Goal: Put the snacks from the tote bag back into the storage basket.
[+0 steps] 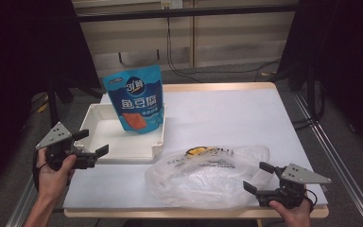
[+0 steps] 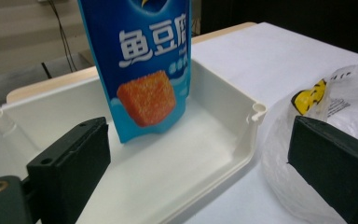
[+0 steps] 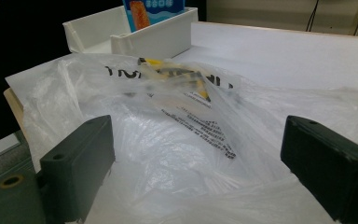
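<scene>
A blue snack pouch [image 1: 136, 98] [image 2: 143, 65] [image 3: 153, 10] stands upright in a white tray [image 1: 105, 146] [image 2: 223, 126] [image 3: 156, 39], leaning on its right wall. A crumpled clear plastic bag [image 1: 205, 177] [image 2: 326, 105] [image 3: 177, 140] with black and yellow print lies on the table in front of the tray. My left gripper [image 1: 91, 146] [image 2: 200, 172] is open at the tray's near left corner, holding nothing. Open too, my right gripper [image 1: 263, 177] [image 3: 200, 177] sits at the bag's right end, its jaws wide on either side of the plastic.
The white-topped table [image 1: 227, 113] has bare room at the back and right. Its wooden front edge [image 1: 170, 213] runs just below the bag. Dark curtains and cables surround the table.
</scene>
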`<state>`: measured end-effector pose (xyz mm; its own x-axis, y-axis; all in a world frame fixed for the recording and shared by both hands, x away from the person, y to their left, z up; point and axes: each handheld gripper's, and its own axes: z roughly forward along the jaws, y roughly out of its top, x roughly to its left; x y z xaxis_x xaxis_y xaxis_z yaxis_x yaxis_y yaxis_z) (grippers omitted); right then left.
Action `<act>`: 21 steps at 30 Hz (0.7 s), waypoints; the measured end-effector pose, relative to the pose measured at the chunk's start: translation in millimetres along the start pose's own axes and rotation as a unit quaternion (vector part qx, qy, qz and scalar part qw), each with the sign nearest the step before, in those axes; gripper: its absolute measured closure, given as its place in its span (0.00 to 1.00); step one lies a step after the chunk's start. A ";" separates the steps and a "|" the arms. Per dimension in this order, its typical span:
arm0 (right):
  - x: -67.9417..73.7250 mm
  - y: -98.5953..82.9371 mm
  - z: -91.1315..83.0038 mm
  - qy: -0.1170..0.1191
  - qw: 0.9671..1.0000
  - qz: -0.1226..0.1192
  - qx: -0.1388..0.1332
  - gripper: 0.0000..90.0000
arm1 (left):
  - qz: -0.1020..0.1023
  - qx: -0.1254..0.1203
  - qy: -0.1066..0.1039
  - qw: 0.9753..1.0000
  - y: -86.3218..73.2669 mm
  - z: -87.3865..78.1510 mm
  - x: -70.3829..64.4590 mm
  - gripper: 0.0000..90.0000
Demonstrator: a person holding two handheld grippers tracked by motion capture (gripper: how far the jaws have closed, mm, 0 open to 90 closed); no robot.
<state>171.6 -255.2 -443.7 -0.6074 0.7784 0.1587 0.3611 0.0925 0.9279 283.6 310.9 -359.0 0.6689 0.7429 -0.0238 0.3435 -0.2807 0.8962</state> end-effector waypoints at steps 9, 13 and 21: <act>0.7 0.8 -1.9 -0.005 1.000 0.000 -0.004 0.10 | 0.000 0.011 -0.007 1.000 -27.7 2.8 -30.2 0.04; 1.1 0.1 -4.2 -0.008 1.000 -0.003 -0.005 0.10 | -0.024 0.013 -0.017 0.999 -43.1 1.3 -37.4 0.04; 0.1 -0.6 -8.8 -0.017 1.000 0.000 -0.008 0.10 | -0.052 0.014 0.000 0.999 -77.4 4.8 -46.3 0.02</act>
<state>165.1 -260.6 -441.3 -0.5833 0.7986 0.1483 0.3496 0.0820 0.9333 229.2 295.3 -429.4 0.6286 0.7691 -0.1157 0.4289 -0.2188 0.8765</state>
